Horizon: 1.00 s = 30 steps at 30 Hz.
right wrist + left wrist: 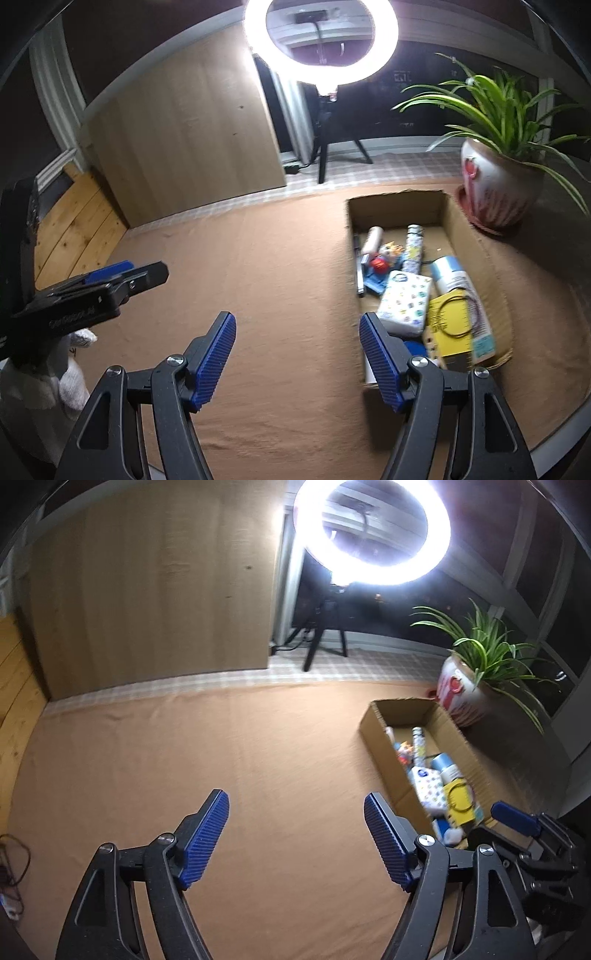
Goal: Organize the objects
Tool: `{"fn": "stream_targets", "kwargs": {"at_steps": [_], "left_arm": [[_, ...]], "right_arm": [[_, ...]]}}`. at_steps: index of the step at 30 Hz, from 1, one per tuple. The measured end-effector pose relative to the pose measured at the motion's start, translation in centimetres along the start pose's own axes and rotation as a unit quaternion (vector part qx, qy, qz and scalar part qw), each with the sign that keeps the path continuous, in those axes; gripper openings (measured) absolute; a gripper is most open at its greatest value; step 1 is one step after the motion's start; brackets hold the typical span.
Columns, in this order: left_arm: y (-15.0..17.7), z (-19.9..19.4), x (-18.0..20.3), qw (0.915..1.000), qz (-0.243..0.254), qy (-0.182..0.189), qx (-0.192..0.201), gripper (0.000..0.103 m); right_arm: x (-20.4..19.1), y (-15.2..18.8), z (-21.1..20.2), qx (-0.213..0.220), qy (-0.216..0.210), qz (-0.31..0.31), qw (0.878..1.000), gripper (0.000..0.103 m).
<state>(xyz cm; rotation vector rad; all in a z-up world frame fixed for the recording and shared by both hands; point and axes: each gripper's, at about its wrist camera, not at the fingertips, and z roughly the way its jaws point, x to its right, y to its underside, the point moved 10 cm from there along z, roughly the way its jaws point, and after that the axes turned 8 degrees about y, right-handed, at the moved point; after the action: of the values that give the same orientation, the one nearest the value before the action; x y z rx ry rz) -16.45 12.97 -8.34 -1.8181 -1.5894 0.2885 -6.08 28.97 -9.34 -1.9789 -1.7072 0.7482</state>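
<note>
An open cardboard box (pixel 395 195) lies on the brown cloth (pixel 277 258) at the right. It holds a patterned tissue pack (pixel 404 302), a yellow box (pixel 450 328), a white and blue spray can (pixel 454 277), a patterned tube (pixel 413 243) and a small toy (pixel 384 258). My right gripper (pixel 295 325) hovers open over the cloth beside the box's left wall, with nothing between its blue pads. My left gripper (pixel 295 805) is also open and empty, left of the box (pixel 402 701). The left gripper (pixel 129 273) shows at the left edge of the right wrist view, held by a white-gloved hand (pixel 74 376).
A lit ring light (pixel 321 40) on a tripod stands behind the cloth. A potted plant (pixel 495 184) sits right of the box. A wooden panel (pixel 184 140) leans at the back left, with wooden boards (pixel 74 229) beside it. Cables (pixel 14 867) lie at the cloth's left edge.
</note>
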Motion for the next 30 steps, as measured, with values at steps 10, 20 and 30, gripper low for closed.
{"fn": "stream_targets", "kwargs": {"at_steps": [10,20,30], "left_arm": [[4.0,-3.9,-5.2,0.999,-0.017,-0.041,-0.002,0.083],[7.1,-6.1,-8.0,0.9975,-0.035,-0.062,-0.003,0.085],[7.8,-6.9,-9.4,0.997,-0.04,-0.066,-0.003,0.085]], "right_arm": [[-4.3,1.9,0.6,-0.005,0.001,-0.027,1.0,0.066],[-8.3,3.1,0.9,-0.004,-0.005,-0.055,0.998,0.066],[-9.5,3.4,1.1,-0.006,-0.01,-0.05,0.999,0.067]]}}
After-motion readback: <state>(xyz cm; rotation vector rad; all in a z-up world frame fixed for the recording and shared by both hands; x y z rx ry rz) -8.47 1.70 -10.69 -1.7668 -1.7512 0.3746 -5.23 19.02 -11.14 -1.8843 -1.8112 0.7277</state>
